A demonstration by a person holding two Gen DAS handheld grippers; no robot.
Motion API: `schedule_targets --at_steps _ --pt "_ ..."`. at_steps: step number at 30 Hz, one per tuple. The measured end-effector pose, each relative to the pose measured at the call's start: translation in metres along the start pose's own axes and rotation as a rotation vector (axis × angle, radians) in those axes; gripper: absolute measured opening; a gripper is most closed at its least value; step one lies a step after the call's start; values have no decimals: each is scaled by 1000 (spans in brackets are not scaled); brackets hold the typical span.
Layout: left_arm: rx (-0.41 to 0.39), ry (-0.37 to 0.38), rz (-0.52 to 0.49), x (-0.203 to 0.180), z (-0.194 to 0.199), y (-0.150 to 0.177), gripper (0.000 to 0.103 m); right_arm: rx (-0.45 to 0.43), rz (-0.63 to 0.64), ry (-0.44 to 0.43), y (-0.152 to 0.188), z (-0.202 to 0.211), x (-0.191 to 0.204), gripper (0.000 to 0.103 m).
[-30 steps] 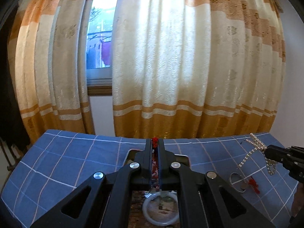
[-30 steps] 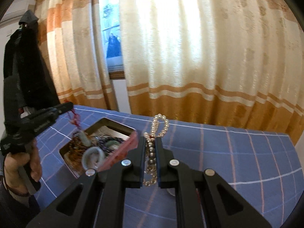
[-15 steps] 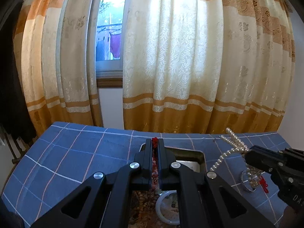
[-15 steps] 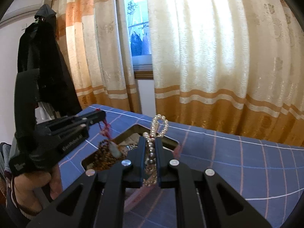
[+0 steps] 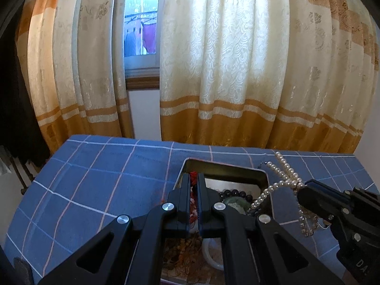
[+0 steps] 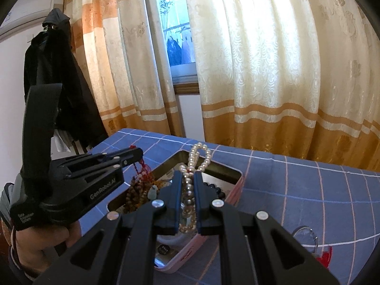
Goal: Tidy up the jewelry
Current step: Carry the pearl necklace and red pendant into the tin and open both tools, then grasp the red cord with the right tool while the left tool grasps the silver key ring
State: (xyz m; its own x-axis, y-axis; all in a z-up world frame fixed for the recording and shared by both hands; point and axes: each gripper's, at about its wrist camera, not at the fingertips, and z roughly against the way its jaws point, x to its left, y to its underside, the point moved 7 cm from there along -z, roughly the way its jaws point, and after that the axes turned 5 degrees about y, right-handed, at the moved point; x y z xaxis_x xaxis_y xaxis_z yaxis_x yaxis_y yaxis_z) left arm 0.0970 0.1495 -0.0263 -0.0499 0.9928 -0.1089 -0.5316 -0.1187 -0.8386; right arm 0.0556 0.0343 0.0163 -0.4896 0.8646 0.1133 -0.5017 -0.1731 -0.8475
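Observation:
My left gripper (image 5: 194,178) is shut on a red cord (image 6: 142,168) from which brown beads (image 6: 134,194) and a pale jade pendant (image 6: 153,192) hang into the open tin box (image 5: 225,166). From the right wrist view its tip (image 6: 140,153) sits just above the tin's left side. My right gripper (image 6: 188,178) is shut on a pearl necklace (image 6: 199,156), whose loops stick up past the fingertips and dangle below them over the tin's pink wall (image 6: 190,249). In the left wrist view it (image 5: 301,190) holds the pearls (image 5: 282,173) at the tin's right rim.
The tin holds a white bangle (image 5: 211,254), dark beads (image 5: 235,192) and a green piece (image 5: 234,201). A metal ring (image 6: 306,234) with a red tassel (image 6: 326,254) lies on the blue checked cloth (image 5: 95,190). Curtains hang behind; a black coat (image 6: 54,71) hangs at left.
My right gripper has carried the pearls leftward to the tin's right rim. My left gripper has sunk a little and turned left, its beads still hanging in the tin.

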Motion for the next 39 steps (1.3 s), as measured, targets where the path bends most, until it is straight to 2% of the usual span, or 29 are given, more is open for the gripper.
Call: schedule_targets --at_steps 16,26,29,31,32,33,34,35,36,37,39 --pt "89 -13 -15 0 -16 15 4 89 49 -27 29 -22 21 12" --pt "114 -10 23 6 -22 17 5 141 58 -46 44 -30 26 12" --pt "112 -26 33 9 -23 17 5 149 43 -58 46 -31 23 21" --pt "112 -25 42 11 -23 16 6 153 37 -63 48 -30 22 44" --pt "113 -31 46 11 -23 16 11 150 34 -64 48 -30 21 50" --pt "113 -41 50 12 -23 16 28 147 33 -61 48 -29 20 55" --pt "105 -45 54 13 -22 16 39 149 36 -57 49 -29 20 55" --pt "88 -47 56 13 -20 14 61 148 36 -55 48 -29 19 55" --pt "54 -53 61 13 -15 11 72 145 33 -52 48 -26 18 55" --pt "32 -59 64 14 -11 9 74 142 28 -49 47 -25 17 55" --pt "19 -61 74 14 -8 7 85 135 17 -42 44 -20 10 55"
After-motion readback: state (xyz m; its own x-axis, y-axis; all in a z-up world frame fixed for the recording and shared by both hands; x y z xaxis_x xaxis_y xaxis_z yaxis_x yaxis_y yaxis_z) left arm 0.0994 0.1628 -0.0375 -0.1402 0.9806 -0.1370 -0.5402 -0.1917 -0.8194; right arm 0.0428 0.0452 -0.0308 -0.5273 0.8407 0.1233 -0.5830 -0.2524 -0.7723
